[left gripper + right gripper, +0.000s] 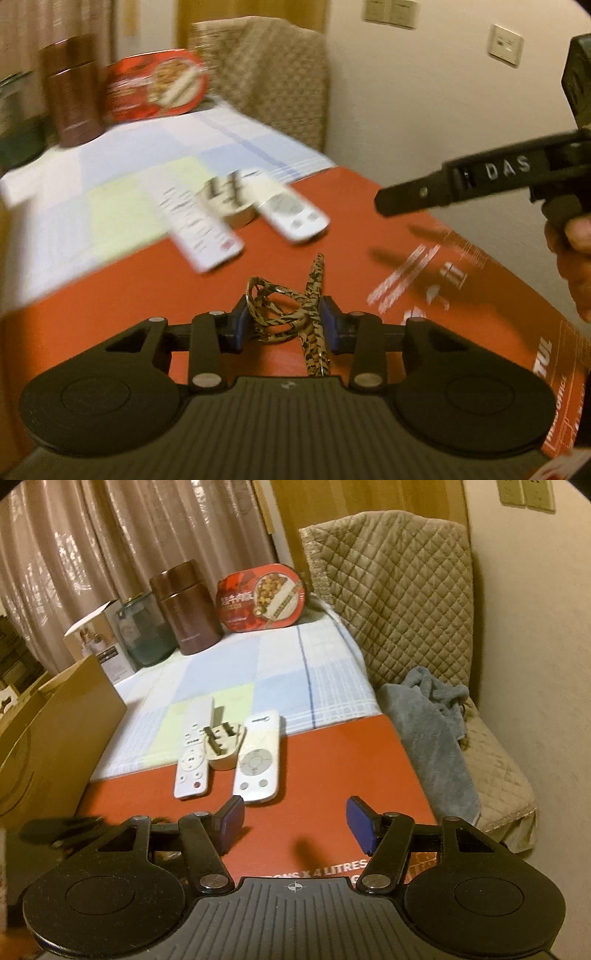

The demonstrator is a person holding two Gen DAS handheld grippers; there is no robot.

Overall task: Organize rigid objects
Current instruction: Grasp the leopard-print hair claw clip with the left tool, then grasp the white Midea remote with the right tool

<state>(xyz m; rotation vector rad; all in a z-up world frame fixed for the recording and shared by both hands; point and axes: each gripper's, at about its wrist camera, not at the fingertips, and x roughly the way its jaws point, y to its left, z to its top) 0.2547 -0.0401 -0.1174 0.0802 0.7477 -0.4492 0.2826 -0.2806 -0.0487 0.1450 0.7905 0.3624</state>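
My left gripper (284, 321) is shut on tiger-striped scissors (280, 314), whose loops and long striped end stick out between the blue pads, just above the red surface (147, 288). Beyond them lie two white remotes (207, 229) (291, 214) with a cream plug adapter (225, 199) between them. In the right wrist view the same remotes (194, 753) (258, 760) and adapter (223, 747) lie straight ahead. My right gripper (295, 823) stands open over the red surface with nothing between its pads. One of its fingers (413, 195) shows at the right of the left wrist view.
A checked cloth (277, 672) covers the far half of the table. At its back stand a brown flask (184, 609), a glass jar (144, 635) and a red food box (262, 596). A cardboard box (55, 731) stands left; a quilted chair (399, 590) with a grey towel (432, 731) stands right.
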